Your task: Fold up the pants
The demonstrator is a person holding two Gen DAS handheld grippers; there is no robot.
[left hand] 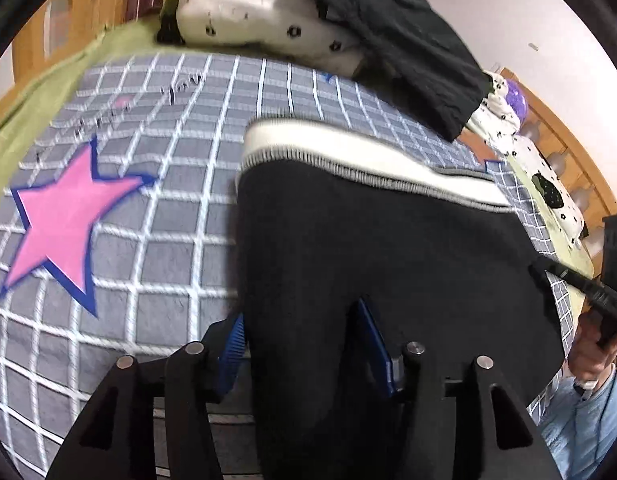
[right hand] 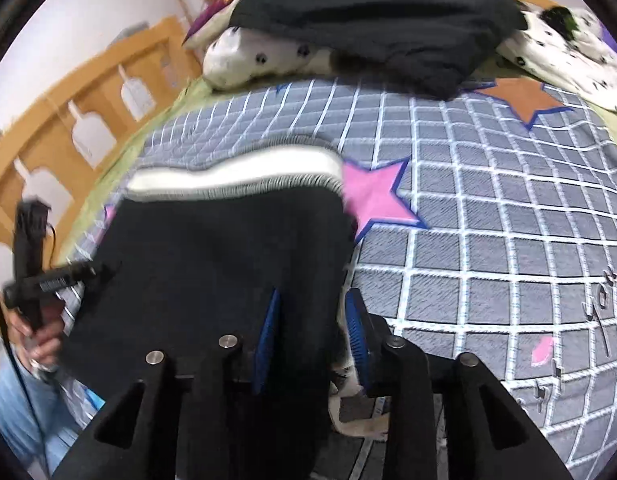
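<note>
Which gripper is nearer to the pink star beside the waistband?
Left. The left gripper is at the pants edge on the pink star side. The right gripper is at the opposite edge, with the pants' width between it and the star.

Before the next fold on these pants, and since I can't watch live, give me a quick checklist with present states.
1. Left gripper has black pants between its fingers: ok.
2. Right gripper has pants cloth between its fingers: ok.
3. Pads actually pressing the cloth, either side: cannot tell.
4. White waistband lying flat: not ok, it waves.
5. Checked blanket bare beside the pants: ok.
6. Dark garment on the pillows lies apart from the pants: ok.
</note>
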